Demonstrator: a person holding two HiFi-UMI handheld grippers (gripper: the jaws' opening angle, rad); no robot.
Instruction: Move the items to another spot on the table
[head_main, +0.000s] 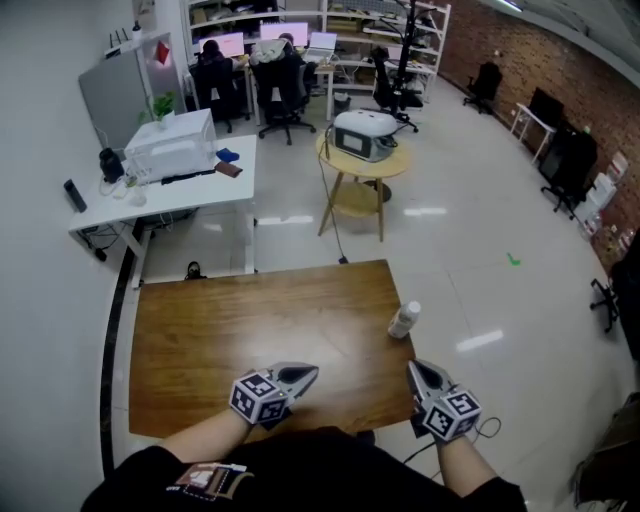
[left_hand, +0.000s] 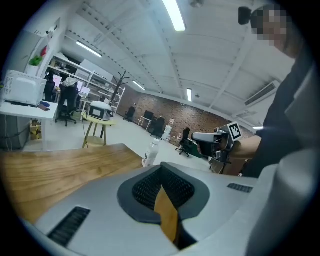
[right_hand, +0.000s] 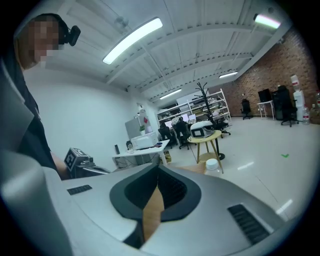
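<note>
Head view: your bottle (head_main: 404, 320) sits at the table's (head_main: 220, 330) right edge, right of frame center.
Left gripper (head_main: 308, 373): lower center, your jaws pressed together on nothing.
Right gripper (head_main: 413, 366): just below the bottle, jaws together, empty.

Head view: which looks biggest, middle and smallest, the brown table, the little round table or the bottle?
1. brown table
2. little round table, though it stands farther away
3. bottle, clearly the smallest
</note>
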